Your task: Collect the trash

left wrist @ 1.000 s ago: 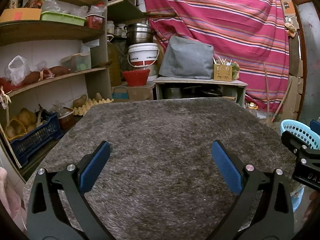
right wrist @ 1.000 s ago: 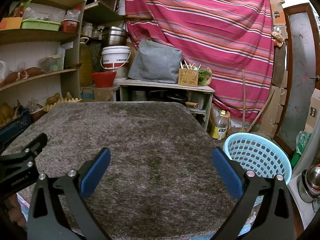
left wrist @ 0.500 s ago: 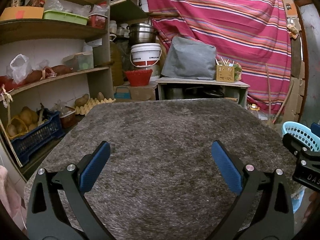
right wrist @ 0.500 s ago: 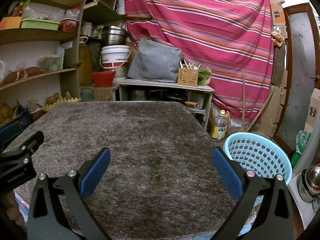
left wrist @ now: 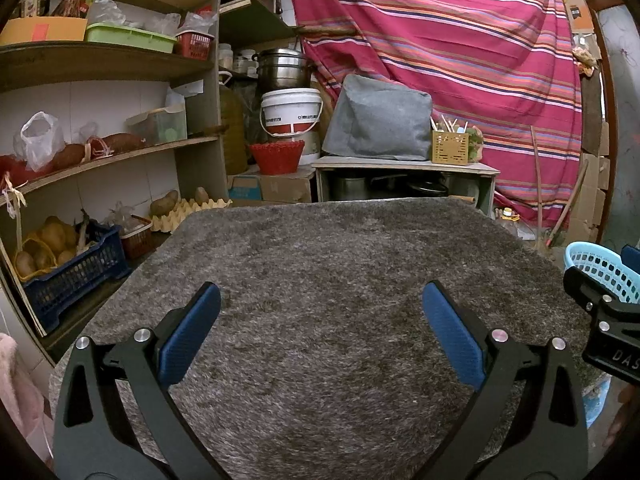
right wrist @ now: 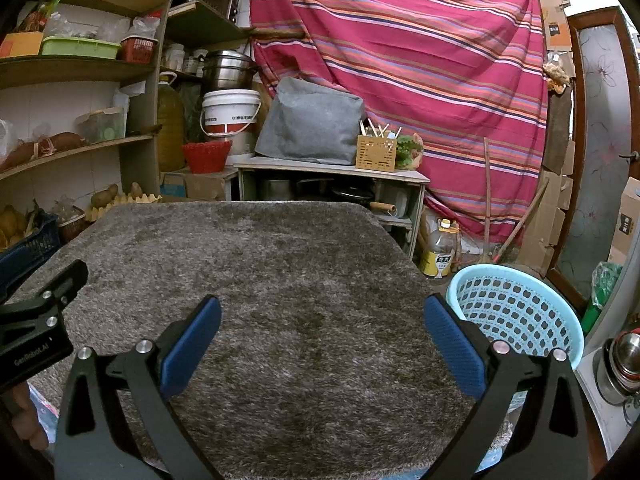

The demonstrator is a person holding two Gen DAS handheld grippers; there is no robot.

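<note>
A grey shaggy mat [left wrist: 328, 280] [right wrist: 256, 280] covers the table in both views, and no trash lies on it. My left gripper [left wrist: 320, 332] hovers over its near part, open, nothing between the blue pads. My right gripper [right wrist: 320, 336] is open too, over the mat's near right side. A light blue perforated basket [right wrist: 516, 312] stands on the floor just right of the table; its rim [left wrist: 600, 264] shows at the right edge of the left wrist view. Each gripper sees the other's black body at its frame edge.
Wooden shelves [left wrist: 100, 160] with bags, tubers and a blue crate [left wrist: 72, 276] line the left. Behind the table stand a low cabinet [right wrist: 332, 184], a white bucket [right wrist: 230, 116] and a striped red cloth [right wrist: 420, 60]. An oil bottle [right wrist: 440, 252] and metal pots [right wrist: 624, 360] sit at right.
Both grippers stay open; the views have shifted only slightly, with the left gripper's body sliding a little lower in the right wrist view.
</note>
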